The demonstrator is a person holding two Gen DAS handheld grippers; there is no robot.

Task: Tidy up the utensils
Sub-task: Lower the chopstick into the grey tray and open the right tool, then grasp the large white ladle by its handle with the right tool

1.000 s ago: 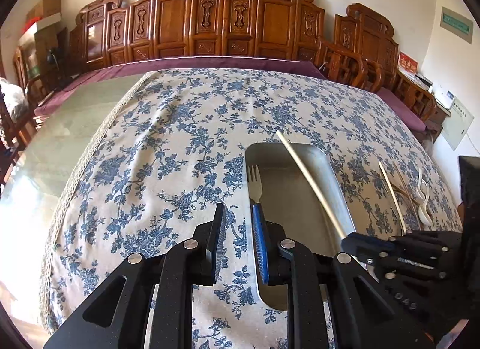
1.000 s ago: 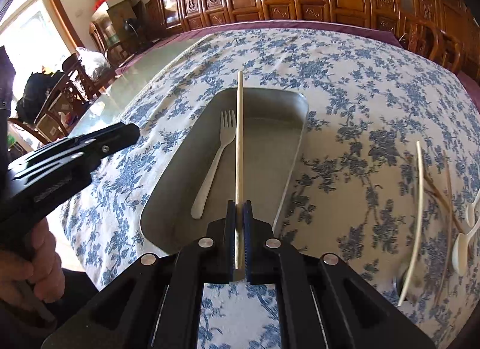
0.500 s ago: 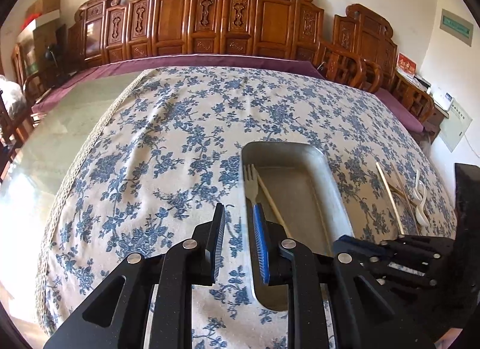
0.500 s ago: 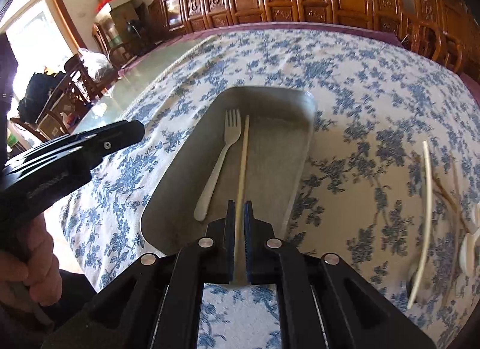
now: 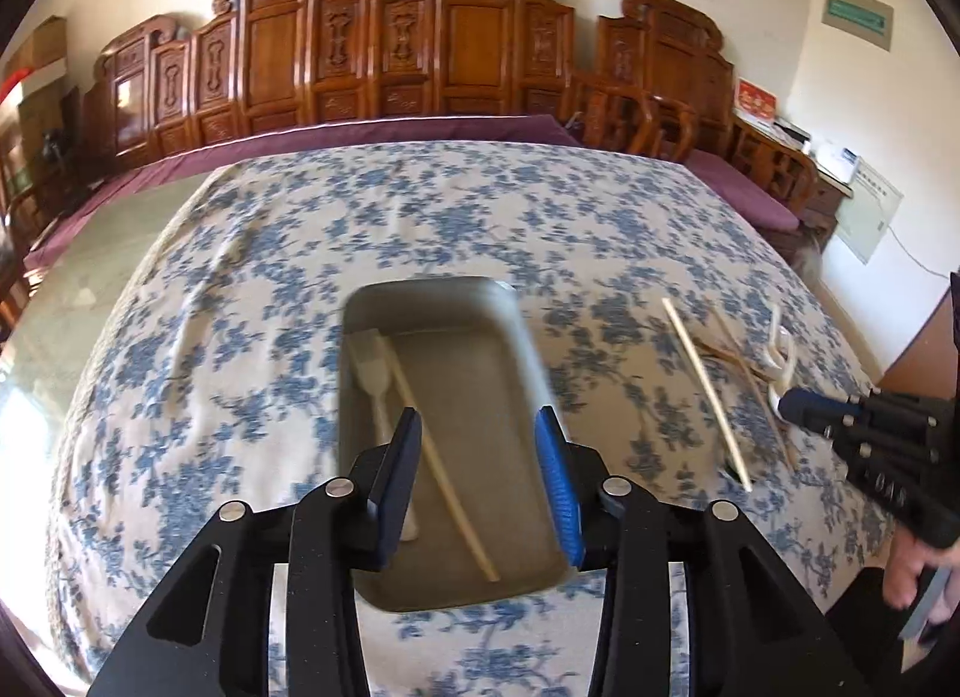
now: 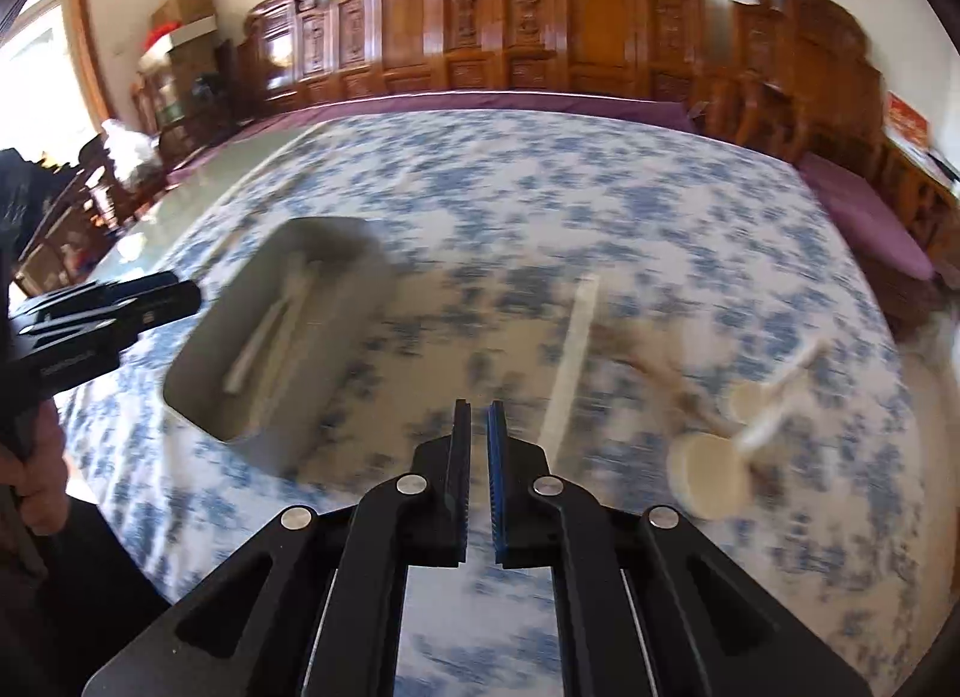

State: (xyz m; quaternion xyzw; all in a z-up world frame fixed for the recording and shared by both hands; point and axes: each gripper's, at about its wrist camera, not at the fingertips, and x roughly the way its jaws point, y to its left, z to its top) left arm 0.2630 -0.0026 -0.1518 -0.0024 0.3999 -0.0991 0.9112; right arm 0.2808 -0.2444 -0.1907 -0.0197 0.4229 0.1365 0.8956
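A grey tray [image 5: 480, 367] sits on the flowered tablecloth and holds a white fork [image 5: 375, 379] with a pale chopstick [image 5: 444, 463] lying beside it. My left gripper [image 5: 477, 415] hovers over the tray's near half. Its jaws are opening, and the pads press on nothing. In the right wrist view, which is blurred, my right gripper [image 6: 478, 406] is shut and empty over bare cloth. It lies between the tray [image 6: 336, 349] and a loose chopstick [image 6: 570, 361]. Two white spoons [image 6: 714, 475] and thinner sticks lie further right.
The loose chopstick [image 5: 708, 391], sticks and spoons [image 5: 780, 349] lie right of the tray, with my right gripper [image 5: 798, 403] close beside them. Carved wooden chairs [image 5: 468, 49] line the table's far side. A hand [image 6: 36, 493] holds the left gripper [image 6: 180, 292].
The right gripper let go of the chopstick, which now lies in the tray beside the fork, and swung right toward the loose utensils. The left gripper moved right over the tray and its jaws widened.
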